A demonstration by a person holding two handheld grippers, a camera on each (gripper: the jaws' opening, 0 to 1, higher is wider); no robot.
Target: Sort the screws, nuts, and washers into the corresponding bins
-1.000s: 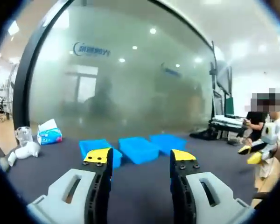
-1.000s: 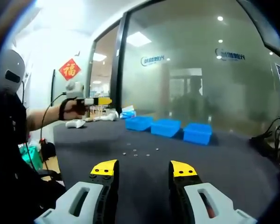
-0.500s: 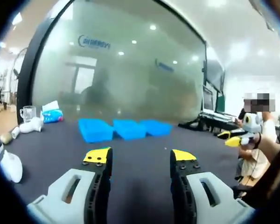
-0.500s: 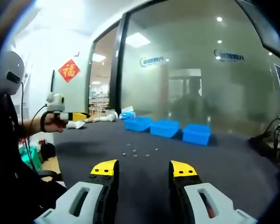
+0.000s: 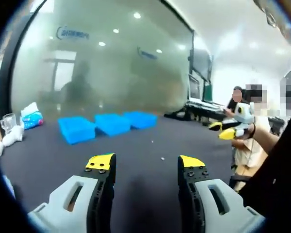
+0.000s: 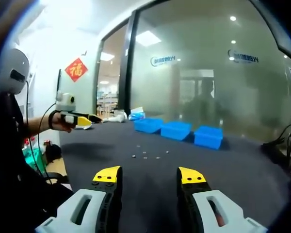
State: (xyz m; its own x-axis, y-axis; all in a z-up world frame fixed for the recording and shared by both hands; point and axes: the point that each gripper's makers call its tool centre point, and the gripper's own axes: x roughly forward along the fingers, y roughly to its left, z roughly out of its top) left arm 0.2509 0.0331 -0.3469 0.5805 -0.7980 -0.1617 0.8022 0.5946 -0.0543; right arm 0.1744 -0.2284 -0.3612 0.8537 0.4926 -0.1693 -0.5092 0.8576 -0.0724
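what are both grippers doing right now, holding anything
Left gripper: open, nothing between its jaws, above the dark table.
Right gripper: open, empty, short of the small parts.

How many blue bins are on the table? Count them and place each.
3, in a row at the far side of the dark table, before the glass wall: left bin, middle bin, right bin, seen in the right gripper view.
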